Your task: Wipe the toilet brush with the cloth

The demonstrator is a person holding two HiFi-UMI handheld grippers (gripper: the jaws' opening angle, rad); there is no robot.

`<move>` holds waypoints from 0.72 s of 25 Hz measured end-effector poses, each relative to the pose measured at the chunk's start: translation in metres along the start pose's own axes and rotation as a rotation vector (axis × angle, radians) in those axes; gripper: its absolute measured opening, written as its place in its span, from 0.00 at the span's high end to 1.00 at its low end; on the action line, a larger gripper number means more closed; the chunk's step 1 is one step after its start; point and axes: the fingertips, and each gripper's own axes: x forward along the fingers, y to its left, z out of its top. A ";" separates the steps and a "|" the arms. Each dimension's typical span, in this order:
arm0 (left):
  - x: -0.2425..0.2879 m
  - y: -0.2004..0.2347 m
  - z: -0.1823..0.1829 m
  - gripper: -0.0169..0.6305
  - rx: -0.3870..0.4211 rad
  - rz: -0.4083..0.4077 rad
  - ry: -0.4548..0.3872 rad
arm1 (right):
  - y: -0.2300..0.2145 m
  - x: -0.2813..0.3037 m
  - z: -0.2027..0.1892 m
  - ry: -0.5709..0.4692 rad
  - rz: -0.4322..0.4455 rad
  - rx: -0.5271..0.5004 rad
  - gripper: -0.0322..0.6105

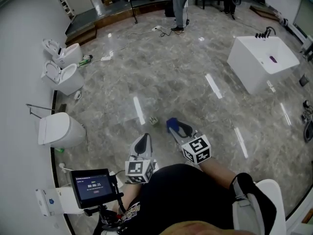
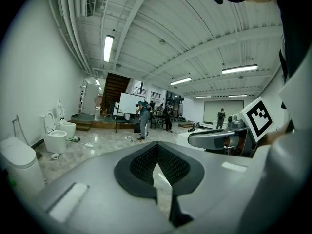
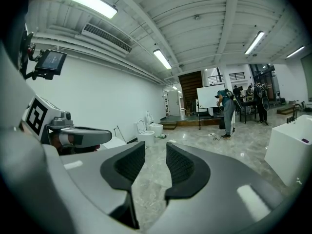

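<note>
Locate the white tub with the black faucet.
Head view, upper right: the white tub stands alone on the marble floor, across the room from the toilets along the left wall.

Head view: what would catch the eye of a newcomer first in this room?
Two grippers with marker cubes sit low in the middle: the left gripper with jaws together, the right gripper with jaws apart, both empty. White toilets line the left wall. A white tub stands alone at upper right on the glossy marble floor.
</note>
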 end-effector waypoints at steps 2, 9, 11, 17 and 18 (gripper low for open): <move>0.001 -0.002 0.001 0.96 0.002 -0.005 0.005 | 0.000 -0.002 0.001 0.000 0.000 -0.001 0.73; 0.002 -0.004 0.003 0.96 0.008 -0.009 0.010 | -0.001 -0.004 0.001 0.002 -0.004 -0.002 0.74; 0.003 -0.001 -0.002 0.96 0.011 -0.006 0.016 | -0.001 -0.002 0.001 0.005 -0.003 -0.004 0.74; 0.012 0.007 0.002 0.96 0.004 -0.020 0.010 | -0.004 0.007 0.004 0.007 -0.011 -0.013 0.77; 0.011 0.008 0.000 0.96 0.008 -0.013 0.014 | -0.004 0.007 0.005 0.007 -0.011 -0.016 0.78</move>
